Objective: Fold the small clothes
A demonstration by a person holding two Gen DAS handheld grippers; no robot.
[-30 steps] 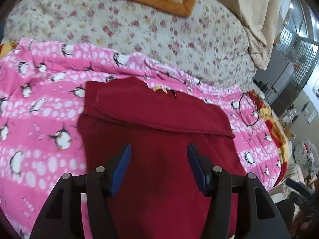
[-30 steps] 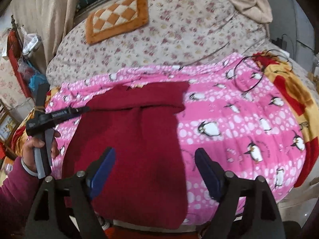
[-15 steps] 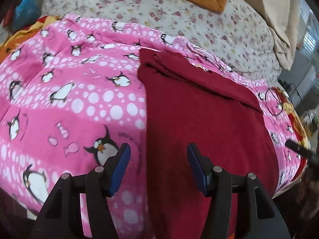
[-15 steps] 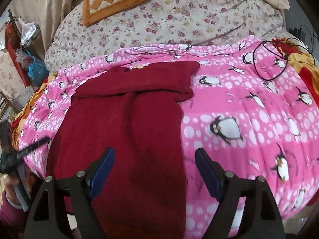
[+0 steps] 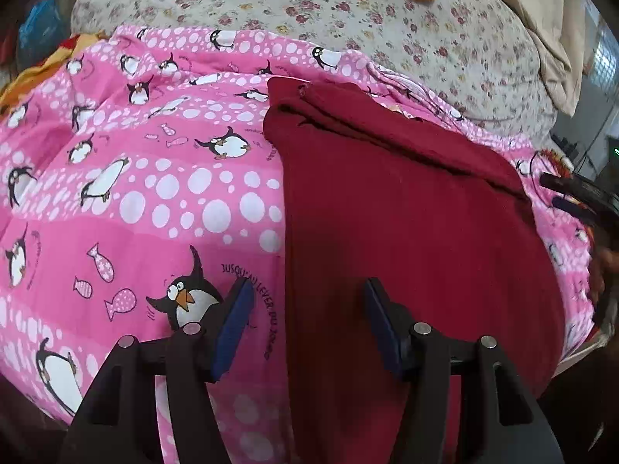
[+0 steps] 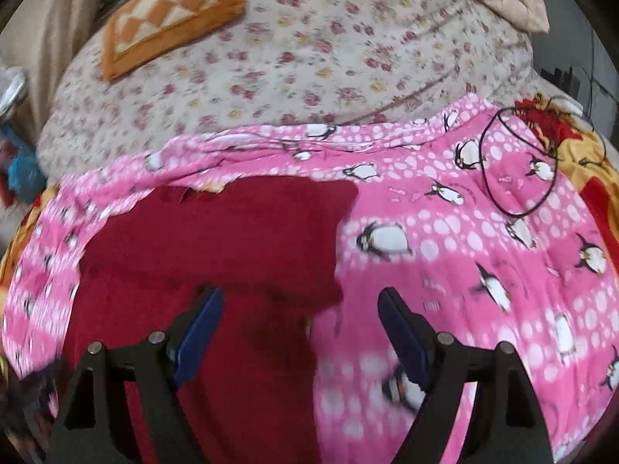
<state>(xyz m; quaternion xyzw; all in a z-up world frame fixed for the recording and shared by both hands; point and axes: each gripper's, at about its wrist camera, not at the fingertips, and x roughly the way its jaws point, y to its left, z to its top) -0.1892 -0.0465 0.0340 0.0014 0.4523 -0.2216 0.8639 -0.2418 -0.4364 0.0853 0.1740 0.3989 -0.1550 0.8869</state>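
Observation:
A dark red garment (image 5: 406, 232) lies flat on a pink penguin blanket (image 5: 135, 193), with a folded band across its far end. My left gripper (image 5: 307, 321) is open and empty, straddling the garment's left edge near its lower end. In the right wrist view the garment (image 6: 216, 247) fills the lower left. My right gripper (image 6: 300, 328) is open and empty over the garment's right edge, with the right finger above the pink blanket (image 6: 464, 270). The right gripper also shows at the far right of the left wrist view (image 5: 580, 197).
A floral bedspread (image 6: 309, 58) covers the far part of the bed, with an orange checkered cushion (image 6: 170, 15) on it. A black cable loop (image 6: 518, 166) lies on the blanket at the right. A red and yellow blanket (image 6: 592, 178) lies at the right edge.
Both grippers have moved down toward the near end of the garment, the left over its left edge and the right over its right edge. Both stay open. The garment has not moved.

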